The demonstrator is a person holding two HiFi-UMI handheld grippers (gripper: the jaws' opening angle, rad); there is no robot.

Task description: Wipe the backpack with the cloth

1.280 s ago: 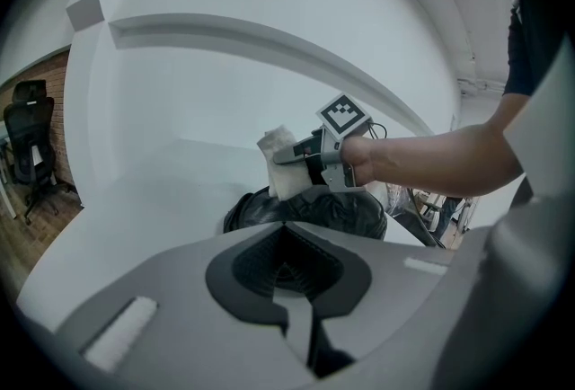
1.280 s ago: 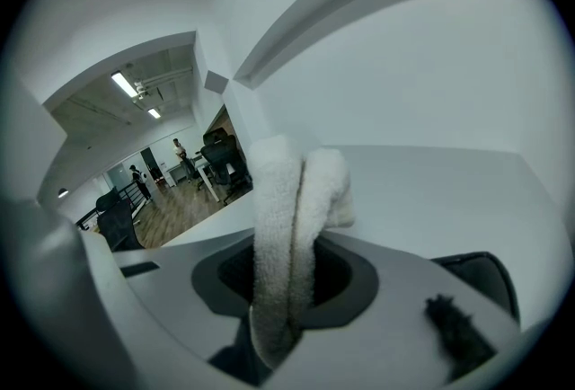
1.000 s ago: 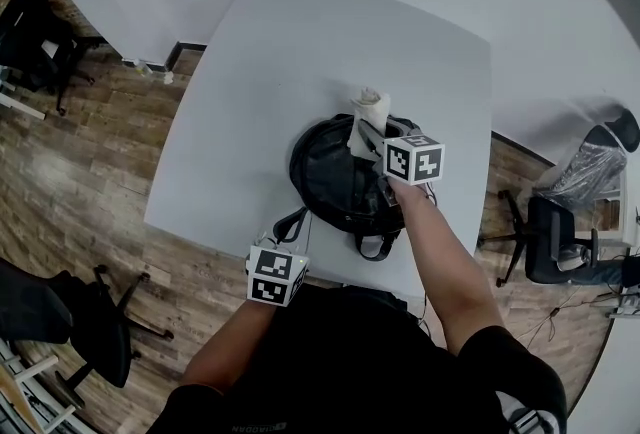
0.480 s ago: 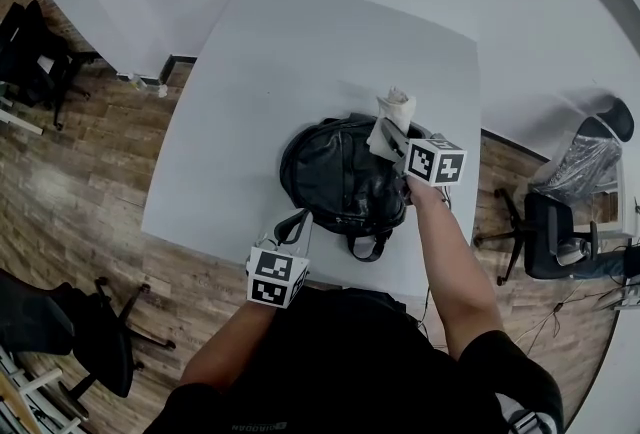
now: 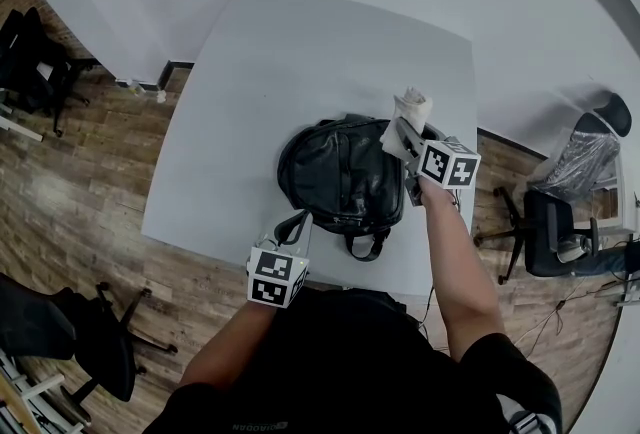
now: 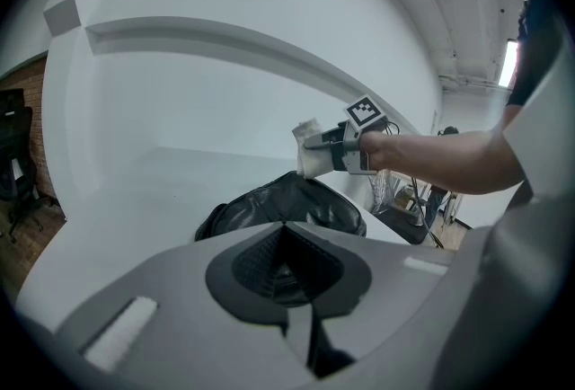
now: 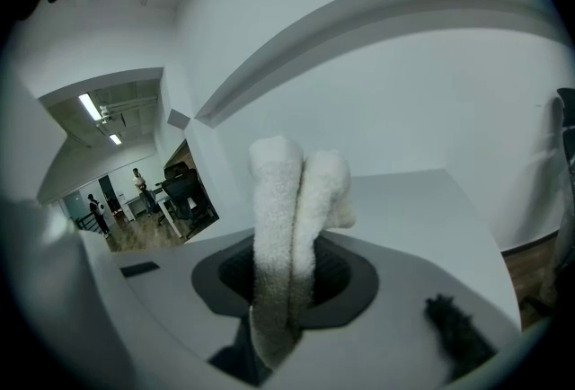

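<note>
Left gripper (image 5: 296, 232) sits nearest the person's body, jaws pressed together on what looks like a dark strap (image 5: 283, 225) of the backpack (image 5: 340, 172). Black backpack lies just ahead of that gripper, flat on the white table (image 5: 300, 52). Right gripper (image 5: 402, 130) is further out, at the bag's far right edge, jaws pinching a folded white cloth (image 5: 412, 108). Cloth stands up past the jaw tips; contact with the bag cannot be told.
</note>
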